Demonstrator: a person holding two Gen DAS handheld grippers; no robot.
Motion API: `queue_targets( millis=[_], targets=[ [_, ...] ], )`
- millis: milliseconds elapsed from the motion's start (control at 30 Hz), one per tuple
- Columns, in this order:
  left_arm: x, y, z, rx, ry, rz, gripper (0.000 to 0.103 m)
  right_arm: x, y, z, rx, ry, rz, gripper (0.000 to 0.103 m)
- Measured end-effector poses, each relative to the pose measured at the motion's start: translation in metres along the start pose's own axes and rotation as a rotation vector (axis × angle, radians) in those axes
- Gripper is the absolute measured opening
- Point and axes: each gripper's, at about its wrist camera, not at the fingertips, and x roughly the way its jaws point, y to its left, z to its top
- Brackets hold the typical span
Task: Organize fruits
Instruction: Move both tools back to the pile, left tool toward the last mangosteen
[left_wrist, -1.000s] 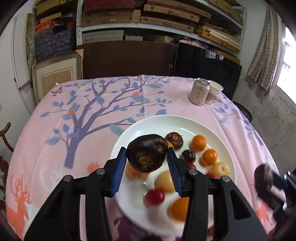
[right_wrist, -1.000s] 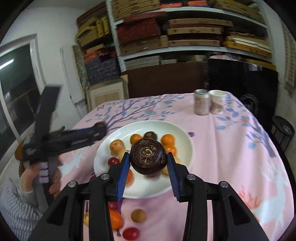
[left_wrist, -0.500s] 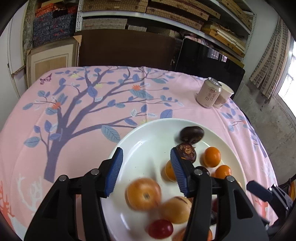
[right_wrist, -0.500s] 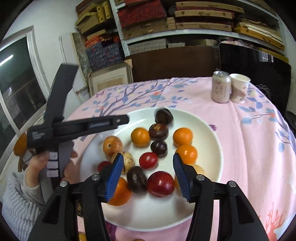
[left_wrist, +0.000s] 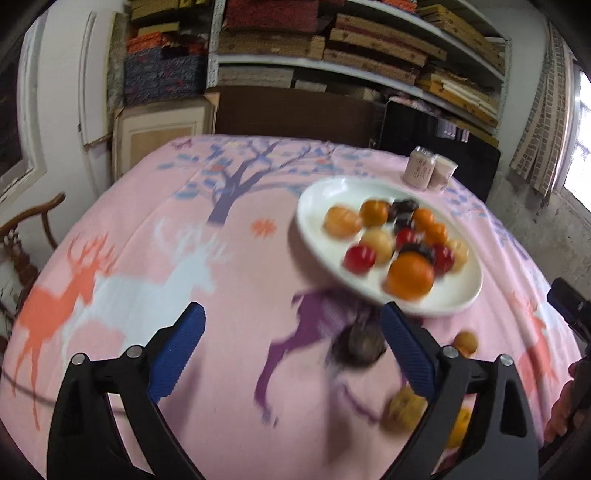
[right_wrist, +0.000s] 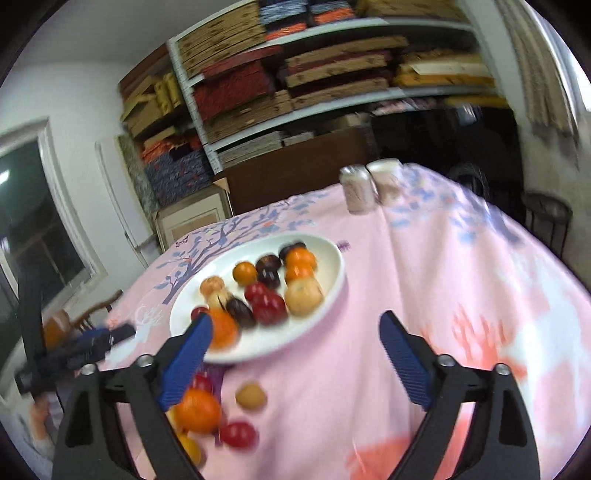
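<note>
Standing behind the plate (right_wrist: 334, 271) on the pink-clothed bench (left_wrist: 236, 266), a can (right_wrist: 356, 188) and a cup (right_wrist: 388, 181) are too blurred for any label to be read. Fruit fills the plate; loose fruits (right_wrist: 197, 410) lie on the cloth before it. Left tool (left_wrist: 291, 354) and right tool (right_wrist: 295, 360) angle downward, jaws opening, nothing gripped, a dark fruit (left_wrist: 358, 345) beside the left tool's right finger.

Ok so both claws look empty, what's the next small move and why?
Probably bring the left claw down around the dark fruit lying on the cloth by its right finger. Both claws are opening with nothing between the fingers, the white plate already holds most of the fruit, and several loose pieces are off it, including an orange and a red fruit near the right claw.
</note>
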Motion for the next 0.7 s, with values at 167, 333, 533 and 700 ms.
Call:
queue_targets(
  millis=[167, 333, 533, 700],
  targets=[
    [0.002, 0.006, -0.012, -0.03, 0.039, -0.007, 0.094, 0.005, -0.018, -0.012, 0.098, 0.061, 0.016, 0.098],
    [0.013, -0.012, -0.017, 0.046, 0.079, 0.011, 0.098, 0.013, -0.024, -0.016, 0.137, 0.092, 0.007, 0.099],
    [0.029, -0.027, -0.013, 0.104, 0.115, 0.012, 0.099, 0.017, -0.031, -0.018, 0.171, 0.106, 0.01, 0.1],
    [0.042, -0.03, -0.009, 0.102, 0.147, -0.015, 0.099, 0.023, -0.03, -0.019, 0.169, 0.131, 0.009, 0.1]
  ],
)
